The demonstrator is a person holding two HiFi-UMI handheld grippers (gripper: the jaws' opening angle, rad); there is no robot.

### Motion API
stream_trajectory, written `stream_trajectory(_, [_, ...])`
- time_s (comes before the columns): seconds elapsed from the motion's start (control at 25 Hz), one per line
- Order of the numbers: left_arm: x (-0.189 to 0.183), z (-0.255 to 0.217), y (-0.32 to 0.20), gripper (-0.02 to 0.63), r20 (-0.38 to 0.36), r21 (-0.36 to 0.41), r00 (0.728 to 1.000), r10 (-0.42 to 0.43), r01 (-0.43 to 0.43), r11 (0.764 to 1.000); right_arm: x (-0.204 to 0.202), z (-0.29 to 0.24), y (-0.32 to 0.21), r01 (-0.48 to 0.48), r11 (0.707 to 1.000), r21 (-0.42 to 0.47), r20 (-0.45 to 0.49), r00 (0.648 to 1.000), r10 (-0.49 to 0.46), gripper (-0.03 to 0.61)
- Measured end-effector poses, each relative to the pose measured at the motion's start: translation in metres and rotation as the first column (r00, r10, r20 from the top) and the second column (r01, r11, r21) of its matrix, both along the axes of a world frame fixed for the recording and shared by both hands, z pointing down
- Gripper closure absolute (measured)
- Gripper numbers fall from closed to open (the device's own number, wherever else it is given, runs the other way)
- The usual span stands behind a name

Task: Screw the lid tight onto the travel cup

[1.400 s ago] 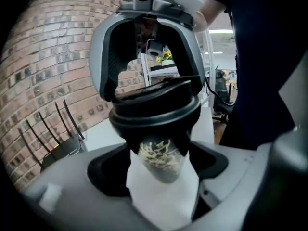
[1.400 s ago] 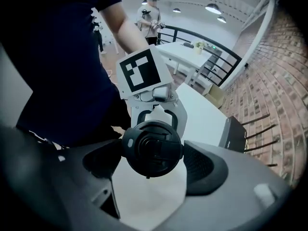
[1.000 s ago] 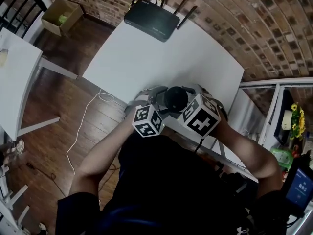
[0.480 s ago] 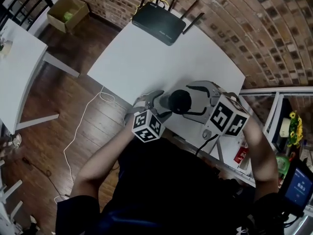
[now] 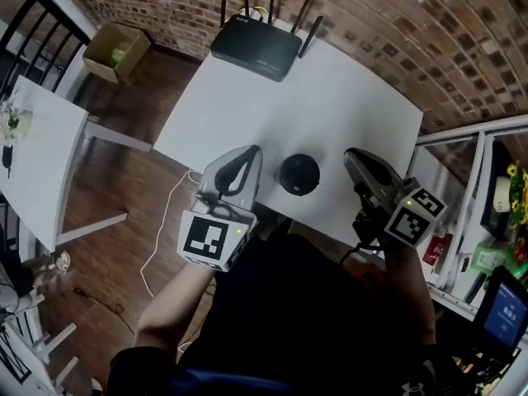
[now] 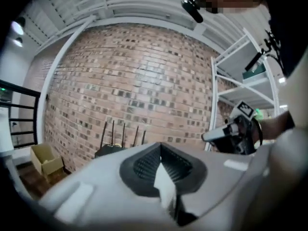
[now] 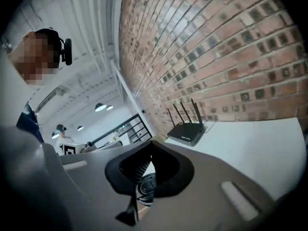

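Observation:
The travel cup (image 5: 299,174) stands upright on the white table (image 5: 330,106) near its front edge, with its black lid on top. My left gripper (image 5: 245,157) is to the cup's left and clear of it, its jaws closing together with nothing between them. My right gripper (image 5: 356,158) is to the cup's right, also apart, its jaws closing on nothing. In the left gripper view the left gripper (image 6: 162,170) points up at the brick wall. In the right gripper view the cup's lid (image 7: 146,189) shows through the gap under the right gripper (image 7: 144,170).
A black router (image 5: 254,44) with several antennas sits at the table's far edge. A second white table (image 5: 33,163) stands at the left, with a cardboard box (image 5: 115,50) on the wood floor beyond. White shelving (image 5: 462,221) stands at the right.
Both grippers held the cup one second ago. They have let go, drawn apart to either side and toward me, and their jaws have come together. The cup stays standing.

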State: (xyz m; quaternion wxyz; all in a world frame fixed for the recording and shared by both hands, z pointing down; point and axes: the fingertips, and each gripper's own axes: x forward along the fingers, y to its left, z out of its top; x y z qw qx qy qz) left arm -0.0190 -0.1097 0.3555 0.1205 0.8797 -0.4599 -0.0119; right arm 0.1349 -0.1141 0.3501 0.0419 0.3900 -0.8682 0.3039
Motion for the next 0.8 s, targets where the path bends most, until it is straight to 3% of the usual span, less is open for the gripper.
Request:
stream_trajectory(0.2, [0.051,-0.022,0.017,0.609,0.005,-0.033,0.995,0.097,-0.097,0.995,0.018,-0.021,0.011,-0.131,0.981,0.141,0.086,0.989,0.120,0.568])
stream_trajectory(0.48, [0.096,-0.043,0.026,0.609,0.047,-0.020,0.990,0.133,-0.132,0.991,0.048,-0.040,0.031,-0.178,0.914,0.365,-0.058,0.975,0.213,0.568])
stream_trajectory(0.6, [0.099,-0.032,0.032,0.608,0.103,-0.036,0.986,0.130,-0.127,0.991,0.051,-0.040,0.035,-0.163,0.901,0.401,-0.093,0.972,0.217,0.568])
stream_trajectory(0.8, [0.105,-0.033,0.035,0.607,0.102,-0.031,0.988,0.119,-0.116,0.993,0.049,-0.038,0.039,-0.131,0.901,0.413,-0.121,0.973,0.197,0.568])
